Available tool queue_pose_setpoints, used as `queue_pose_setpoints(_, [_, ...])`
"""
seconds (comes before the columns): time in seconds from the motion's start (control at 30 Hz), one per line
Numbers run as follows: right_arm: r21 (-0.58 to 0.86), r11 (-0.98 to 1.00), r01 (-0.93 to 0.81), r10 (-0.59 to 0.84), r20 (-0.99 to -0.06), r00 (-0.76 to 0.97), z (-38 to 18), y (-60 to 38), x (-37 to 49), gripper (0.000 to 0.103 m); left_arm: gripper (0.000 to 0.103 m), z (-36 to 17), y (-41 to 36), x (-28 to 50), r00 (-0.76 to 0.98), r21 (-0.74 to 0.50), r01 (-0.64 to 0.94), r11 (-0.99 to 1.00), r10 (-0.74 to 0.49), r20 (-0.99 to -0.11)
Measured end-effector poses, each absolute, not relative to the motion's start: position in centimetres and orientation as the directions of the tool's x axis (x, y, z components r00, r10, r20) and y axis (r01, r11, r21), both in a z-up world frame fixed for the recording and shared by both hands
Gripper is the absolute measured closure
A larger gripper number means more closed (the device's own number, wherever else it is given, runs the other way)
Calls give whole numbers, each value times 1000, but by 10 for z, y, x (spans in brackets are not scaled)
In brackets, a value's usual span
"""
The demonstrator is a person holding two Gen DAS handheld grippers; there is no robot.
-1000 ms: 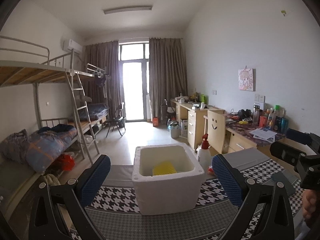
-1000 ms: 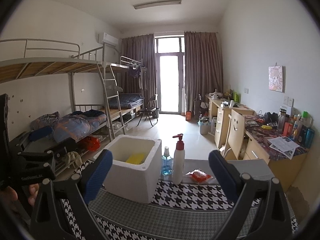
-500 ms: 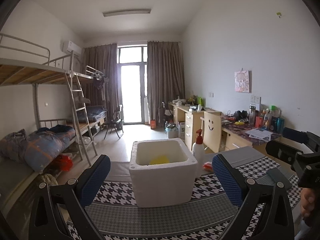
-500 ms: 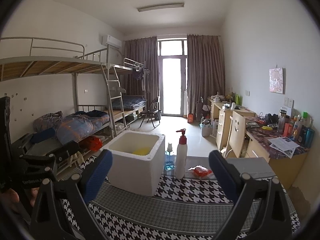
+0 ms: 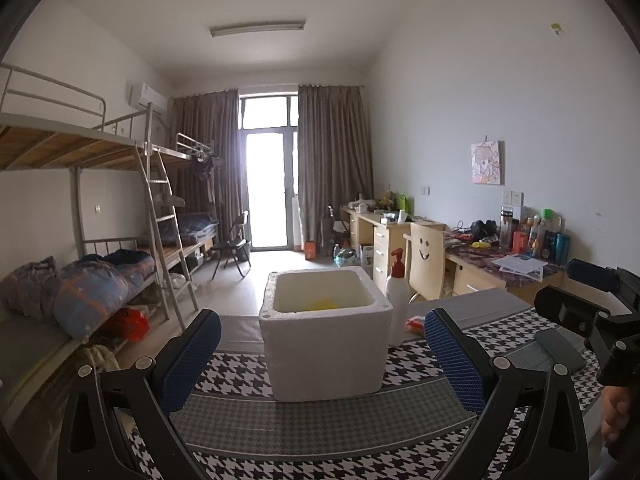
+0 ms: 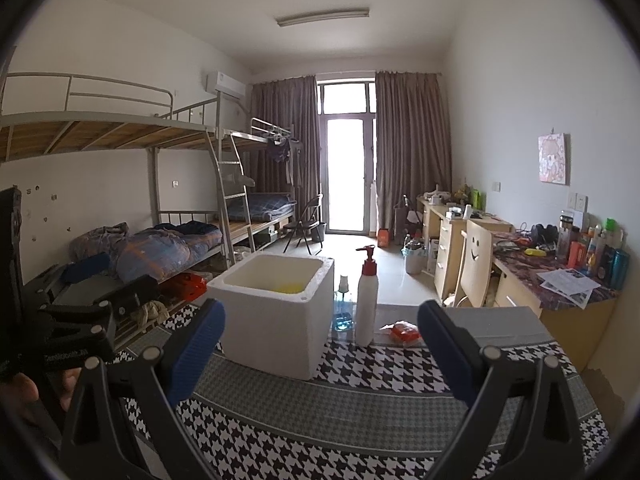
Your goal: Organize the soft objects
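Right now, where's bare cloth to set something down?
Free: the near strip of tablecloth in front of the foam box, and the grey right end past the orange packet. Crowded: right of the box, where spray bottle and pump bottle stand.

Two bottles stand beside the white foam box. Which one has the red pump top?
The taller white bottle has the red pump top. The small clear bottle beside it, nearer the foam box, holds blue liquid and has no red top.
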State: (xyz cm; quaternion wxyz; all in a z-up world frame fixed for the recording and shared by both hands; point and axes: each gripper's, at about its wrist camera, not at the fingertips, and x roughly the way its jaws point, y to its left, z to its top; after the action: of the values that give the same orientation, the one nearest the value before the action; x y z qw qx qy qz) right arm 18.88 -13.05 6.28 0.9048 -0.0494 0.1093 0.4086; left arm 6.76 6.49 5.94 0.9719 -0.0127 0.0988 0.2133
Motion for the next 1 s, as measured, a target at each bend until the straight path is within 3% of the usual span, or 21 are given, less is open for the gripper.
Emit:
queue_pose_setpoints(0.7, [10,662,-750,730,-239,641,37,-142,169,4,1,38,64,52,885,-51,-431,901,412,-215])
queue_pose_setpoints(1.0, [20,666,-746,728,-237,644,24,-149,159,4,1,30,52,45,884,-26,-434,901,420,-208])
